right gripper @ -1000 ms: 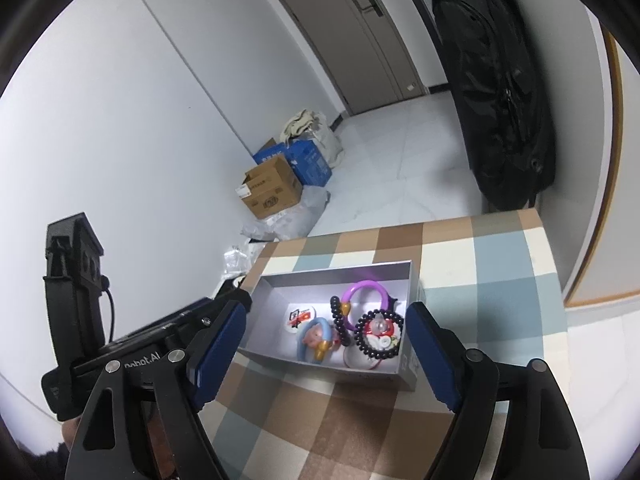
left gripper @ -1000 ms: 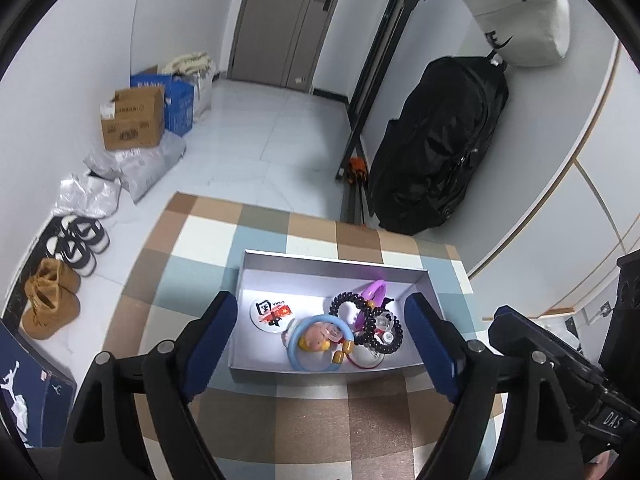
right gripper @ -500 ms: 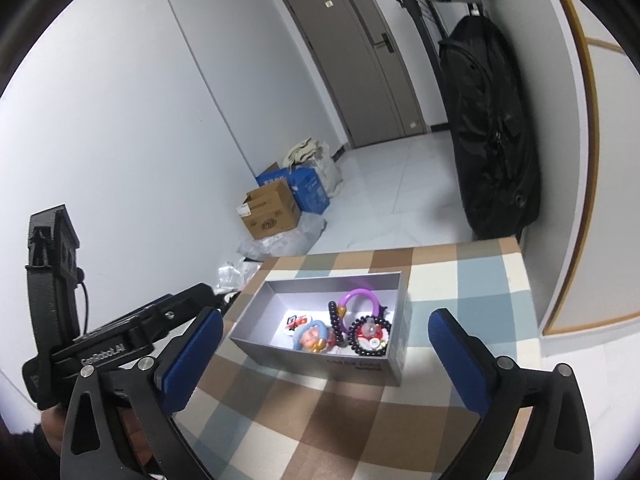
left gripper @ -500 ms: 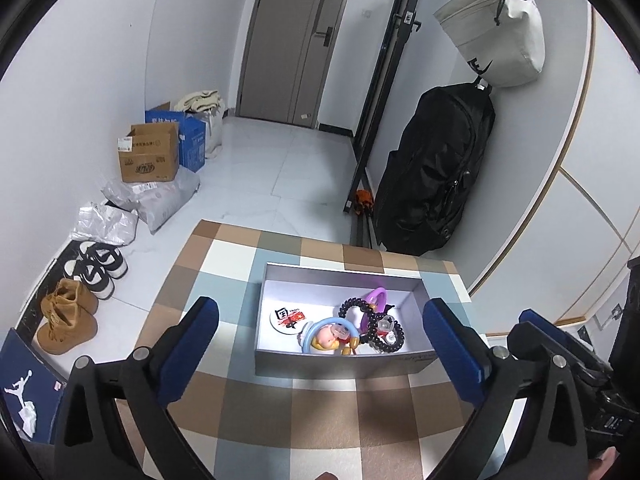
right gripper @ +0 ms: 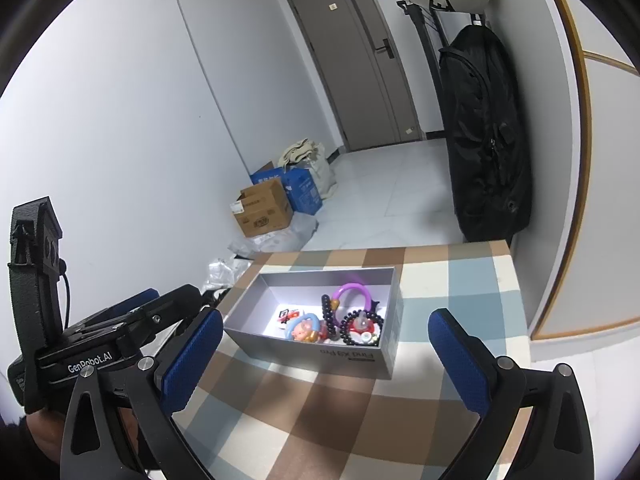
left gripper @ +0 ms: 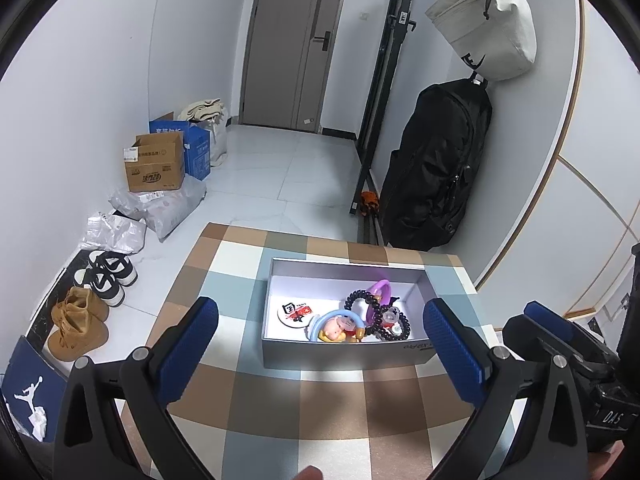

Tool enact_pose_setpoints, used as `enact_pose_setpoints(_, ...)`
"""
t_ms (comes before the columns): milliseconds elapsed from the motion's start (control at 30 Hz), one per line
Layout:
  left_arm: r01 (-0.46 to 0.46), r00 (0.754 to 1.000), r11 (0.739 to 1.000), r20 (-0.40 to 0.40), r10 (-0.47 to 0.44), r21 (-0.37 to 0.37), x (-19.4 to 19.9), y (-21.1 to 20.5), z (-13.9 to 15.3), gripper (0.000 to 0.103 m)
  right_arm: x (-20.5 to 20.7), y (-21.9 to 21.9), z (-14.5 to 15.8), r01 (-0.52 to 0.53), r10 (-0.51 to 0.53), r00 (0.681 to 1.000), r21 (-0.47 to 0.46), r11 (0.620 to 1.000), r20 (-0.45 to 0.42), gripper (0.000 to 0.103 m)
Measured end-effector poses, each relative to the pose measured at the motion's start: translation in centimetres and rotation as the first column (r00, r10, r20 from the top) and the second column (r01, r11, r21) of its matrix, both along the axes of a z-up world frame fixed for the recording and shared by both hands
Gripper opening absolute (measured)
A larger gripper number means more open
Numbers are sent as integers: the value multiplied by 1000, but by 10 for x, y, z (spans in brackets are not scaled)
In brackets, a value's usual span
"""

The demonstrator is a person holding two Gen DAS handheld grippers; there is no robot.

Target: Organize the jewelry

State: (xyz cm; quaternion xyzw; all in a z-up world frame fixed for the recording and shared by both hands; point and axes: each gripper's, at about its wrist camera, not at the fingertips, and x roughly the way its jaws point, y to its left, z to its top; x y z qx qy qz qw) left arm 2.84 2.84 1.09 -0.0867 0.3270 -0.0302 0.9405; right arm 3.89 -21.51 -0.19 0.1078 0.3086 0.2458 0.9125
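Jewelry box (left gripper: 346, 354) lies ahead of both spread, empty hand-held grippers (left gripper: 320, 344) (right gripper: 324, 354).

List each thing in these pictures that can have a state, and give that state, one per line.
left gripper: open, empty.
right gripper: open, empty.
grey box: lidless, upright on the checked cloth.
dark bead bracelet: lying inside the box.
purple ring: inside the box.
door: shut.
cardboard carton: flaps open.
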Motion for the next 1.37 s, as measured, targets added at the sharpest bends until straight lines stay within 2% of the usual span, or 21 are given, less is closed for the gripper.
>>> enact_pose_setpoints(267,8,1000,999,5,-8,34,-3,-7,-1,100,-2,-1,0,1,-1,1000,0,1000,0,103)
enact_pose_setpoints(900,24,999,999,-25,-23,32,-2,-12,-4,100,-4,-3,0,3,-3,1000,2,1000,-15,103)
enact_pose_setpoints(1367,7,1000,999,-13,-7,34,-4,-11,-4,100,-3,-4,-2,8,-8,1000,3,1000,-24,103)
